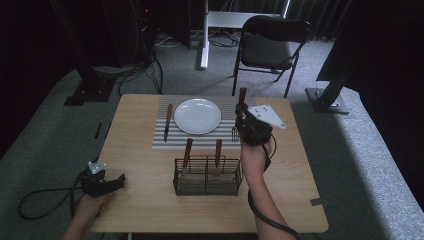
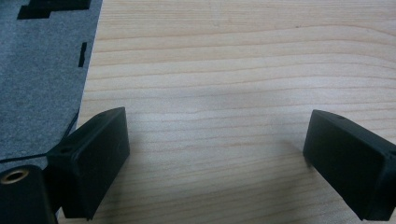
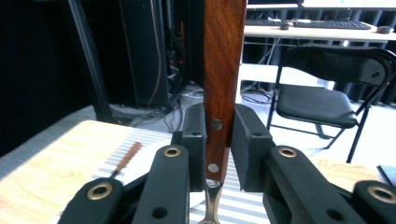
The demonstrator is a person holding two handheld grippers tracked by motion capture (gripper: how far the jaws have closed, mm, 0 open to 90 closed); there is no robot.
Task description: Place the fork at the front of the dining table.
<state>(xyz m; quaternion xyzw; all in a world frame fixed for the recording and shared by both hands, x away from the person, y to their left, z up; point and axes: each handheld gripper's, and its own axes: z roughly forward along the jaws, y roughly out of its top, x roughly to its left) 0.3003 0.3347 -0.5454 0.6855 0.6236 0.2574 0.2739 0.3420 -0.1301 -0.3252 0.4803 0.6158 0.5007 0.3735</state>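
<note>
Left gripper (image 1: 119, 181) at the near-left table (image 1: 150, 210) edge, jaws spread wide over bare wood, nothing between them. Beyond it, mid-table, a wire basket (image 1: 207, 176) with two wooden-handled utensils (image 1: 187, 152) upright inside; just past its right end, right gripper (image 1: 240, 131) raised above the striped placemat (image 1: 160, 135), jaws pinching a wooden-handled fork (image 3: 222, 70) held upright, tines down. Farther back on the mat, white plate (image 1: 197, 116), knife (image 1: 168, 121) lying just left of it; past the table, a black folding chair (image 1: 272, 42).
</note>
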